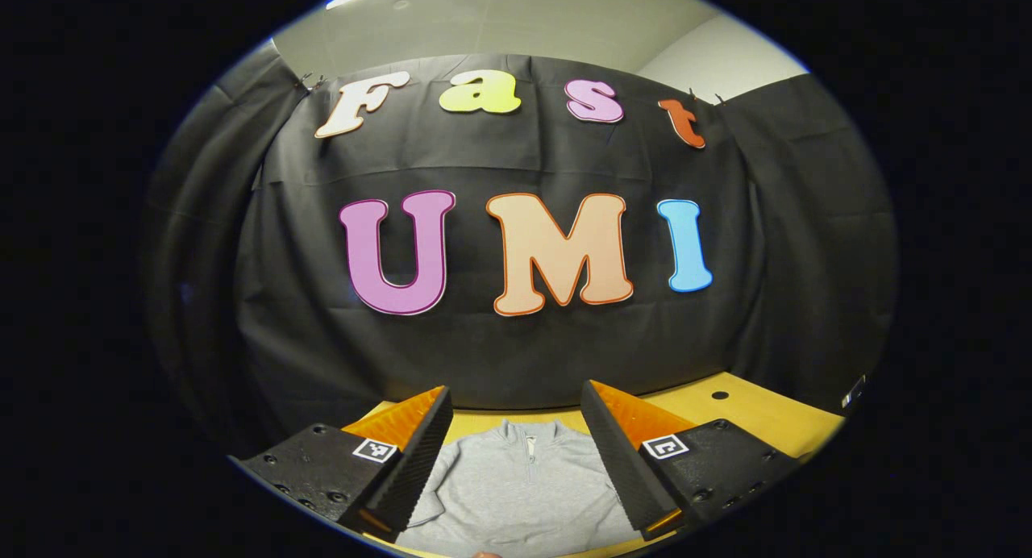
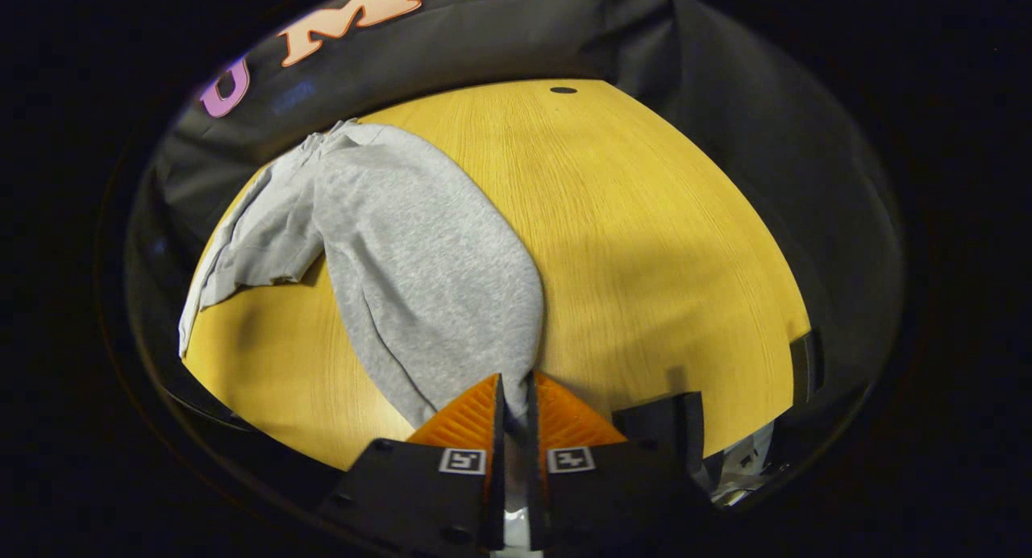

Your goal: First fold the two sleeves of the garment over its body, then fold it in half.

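A grey garment (image 1: 516,485) lay flat on a yellow wooden counter (image 1: 750,417) inside a booth walled with black cloth (image 1: 516,348). In the left gripper view, the garment's collar and short front zip pointed away towards the cloth wall, and its chest spread out below them. The left gripper (image 1: 513,453) hovered above the garment with its fingers (image 1: 415,453) wide apart, one on each side of the collar area, holding nothing. A small dark hole (image 1: 720,395) marked the counter near the far right corner.

In the right gripper view, the right gripper (image 2: 514,413) had its fingers (image 2: 468,417) drawn nearly together, with a fold of grey fabric pinched between them at the near end of the cloth. From that grip, a long grey sleeve (image 2: 427,276) stretched away across the counter (image 2: 645,243) towards the far left, where it joined the rest of the garment (image 2: 266,227), which lay rumpled near the counter's left edge and the cloth wall (image 2: 500,42). The right half of the counter was bare wood, with the same small dark hole (image 2: 563,90) near its far edge. Whether the gripped sleeve end touched the counter or was raised just above it could not be told.
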